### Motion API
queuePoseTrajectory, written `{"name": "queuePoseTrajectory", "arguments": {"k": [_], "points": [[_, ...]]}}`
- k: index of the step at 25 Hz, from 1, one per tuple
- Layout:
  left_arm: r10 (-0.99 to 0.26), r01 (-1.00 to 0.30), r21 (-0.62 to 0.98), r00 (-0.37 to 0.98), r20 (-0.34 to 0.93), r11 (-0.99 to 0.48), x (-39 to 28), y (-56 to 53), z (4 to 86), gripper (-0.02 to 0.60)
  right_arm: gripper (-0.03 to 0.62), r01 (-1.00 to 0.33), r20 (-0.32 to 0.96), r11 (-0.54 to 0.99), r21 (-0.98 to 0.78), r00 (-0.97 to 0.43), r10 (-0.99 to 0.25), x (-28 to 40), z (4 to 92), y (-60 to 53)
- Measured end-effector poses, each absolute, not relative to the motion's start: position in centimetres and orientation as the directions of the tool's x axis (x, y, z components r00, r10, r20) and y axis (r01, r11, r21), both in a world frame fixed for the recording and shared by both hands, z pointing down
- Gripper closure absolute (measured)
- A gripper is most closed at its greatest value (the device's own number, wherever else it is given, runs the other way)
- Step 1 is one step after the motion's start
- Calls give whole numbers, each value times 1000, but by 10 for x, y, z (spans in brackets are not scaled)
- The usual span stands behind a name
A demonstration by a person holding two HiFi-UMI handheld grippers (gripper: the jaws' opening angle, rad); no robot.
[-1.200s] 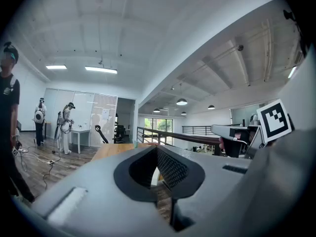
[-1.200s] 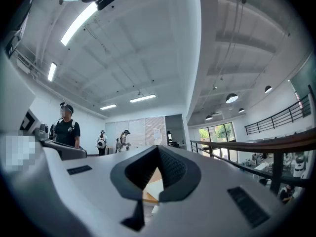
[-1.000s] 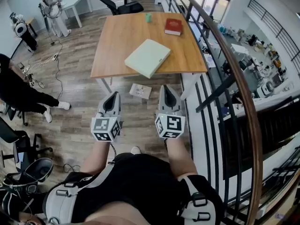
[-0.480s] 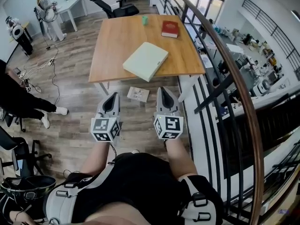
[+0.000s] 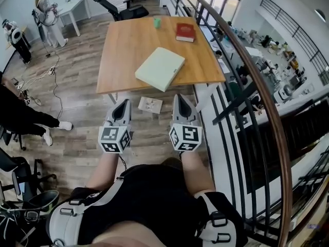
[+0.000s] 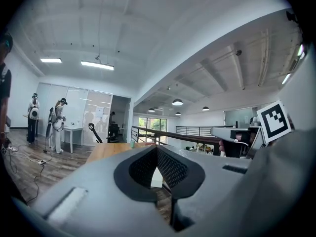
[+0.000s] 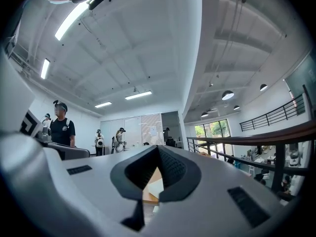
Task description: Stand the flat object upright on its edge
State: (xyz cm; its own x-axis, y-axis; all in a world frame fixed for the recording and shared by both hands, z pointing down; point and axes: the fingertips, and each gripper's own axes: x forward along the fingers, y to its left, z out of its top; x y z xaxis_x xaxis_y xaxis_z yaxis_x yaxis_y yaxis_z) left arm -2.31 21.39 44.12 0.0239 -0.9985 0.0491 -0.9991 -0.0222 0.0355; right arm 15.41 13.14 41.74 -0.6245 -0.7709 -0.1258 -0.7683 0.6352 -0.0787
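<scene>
Both grippers sit short of the table's (image 5: 123, 50) near edge, side by side, roughly level, over the wood floor. The left gripper (image 5: 122, 104) lines up with the table's near left part and the right gripper (image 5: 181, 98) with its near right part. Jaws on both are squeezed fully together with nothing pinched in them, so neither one is holding anything, and they're well apart from the table.

Down on the floor, just under the table's near edge, there's a small white thing (image 5: 150, 105); can't tell what it is.

The slab (image 5: 160, 68) is pale green and lies flat on the table, turned at an angle, in the near half and a bit right of middle. Its nearest corner comes right up to the table's near edge. Nothing's touching it. Both gripper views catch a sliver of it past the closed jaws.

Further back, a red book (image 5: 185, 31) lies flat by the table's far right corner, and a small green cup (image 5: 157, 21) stands at the far edge, just left of the book.

A dark railing (image 5: 241, 60) with a wooden top runs along the table's right side. A black office chair (image 5: 110, 4) sits past the far left corner. Way off to the table's left there's a person in black (image 5: 20, 115), and further back a person in white (image 5: 45, 12) stands by a white desk (image 5: 77, 4).
</scene>
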Motion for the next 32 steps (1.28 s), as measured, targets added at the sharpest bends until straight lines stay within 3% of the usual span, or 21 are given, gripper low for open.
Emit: {"name": "queuePoseTrajectory", "arguments": {"k": [13,32], "points": [[-997,-999,25,36,71,-34,-43,178,451,577,588,-778,-124,618,-113,-606,-785,138,427,98],[-995,-1000,-10,4,95,-5,-75,9,451,577,588,-762,-109,636,-125,-626,-772,101,431,-80]]}}
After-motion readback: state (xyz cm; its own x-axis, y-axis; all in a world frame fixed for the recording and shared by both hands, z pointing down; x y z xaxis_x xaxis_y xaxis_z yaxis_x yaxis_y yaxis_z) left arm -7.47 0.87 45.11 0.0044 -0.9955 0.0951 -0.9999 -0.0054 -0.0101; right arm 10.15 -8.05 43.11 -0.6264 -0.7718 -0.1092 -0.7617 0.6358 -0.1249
